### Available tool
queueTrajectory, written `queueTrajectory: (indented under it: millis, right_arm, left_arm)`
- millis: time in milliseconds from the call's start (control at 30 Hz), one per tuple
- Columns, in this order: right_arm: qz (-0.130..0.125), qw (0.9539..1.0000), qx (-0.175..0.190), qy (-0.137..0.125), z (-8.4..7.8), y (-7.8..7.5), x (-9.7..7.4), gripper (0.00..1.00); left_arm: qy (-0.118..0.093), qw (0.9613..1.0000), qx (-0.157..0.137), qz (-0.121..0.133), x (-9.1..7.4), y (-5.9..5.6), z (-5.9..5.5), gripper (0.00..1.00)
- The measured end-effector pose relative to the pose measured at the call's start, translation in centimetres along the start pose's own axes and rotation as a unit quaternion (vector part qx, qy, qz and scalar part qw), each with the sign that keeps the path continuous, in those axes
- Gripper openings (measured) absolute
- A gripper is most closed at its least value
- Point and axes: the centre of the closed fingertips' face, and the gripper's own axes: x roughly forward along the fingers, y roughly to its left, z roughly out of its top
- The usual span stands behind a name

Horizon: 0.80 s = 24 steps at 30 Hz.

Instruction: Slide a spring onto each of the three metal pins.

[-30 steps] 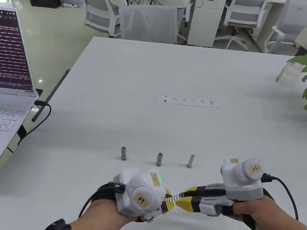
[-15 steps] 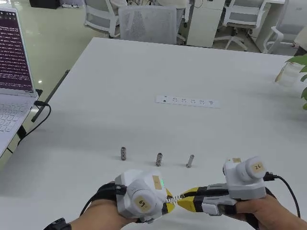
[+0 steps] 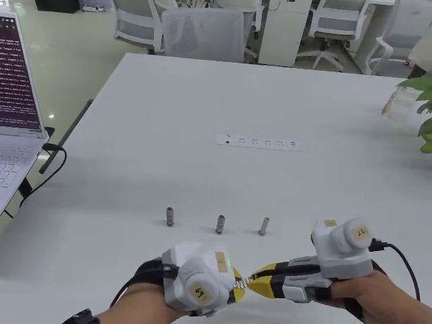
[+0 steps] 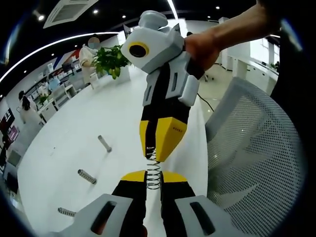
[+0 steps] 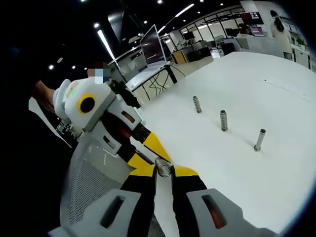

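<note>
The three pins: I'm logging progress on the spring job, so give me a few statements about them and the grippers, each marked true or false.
1. Every pin already carries a spring. False: the right pin is bare; the left pin and middle pin each wear one.
2. The left gripper and right gripper both grip one loose spring. True.
3. The pins lie flat on the table. False: they stand upright.
4. An open laptop is at the left of the head view. True.
</note>
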Motion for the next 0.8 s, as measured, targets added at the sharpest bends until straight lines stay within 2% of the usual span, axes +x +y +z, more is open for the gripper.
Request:
queueTrajectory:
  millis: [200,300,533,800]
  right_arm:
    - [-0.016,0.9995,-0.026,0.003,0.49,0.1,-0.24,0.08]
    - [-0.02,0.9988,-0.042,0.016,0.46,0.13,-0.32,0.08]
    - [-0.027,0.9978,-0.053,0.029,0.45,-0.26,-0.52,0.08]
    - [-0.027,0.9979,-0.053,0.025,0.93,-0.25,-0.77,0.08]
  left_arm:
    - [-0.008,0.9999,-0.012,0.007,0.2,0.32,0.2,0.02]
    - [-0.012,0.9997,-0.019,0.007,0.34,0.27,0.3,0.02]
    - [-0.017,0.9992,-0.035,0.009,0.76,0.44,0.39,0.03]
    - [-0.011,0.999,-0.042,0.01,0.86,0.69,-0.04,0.05]
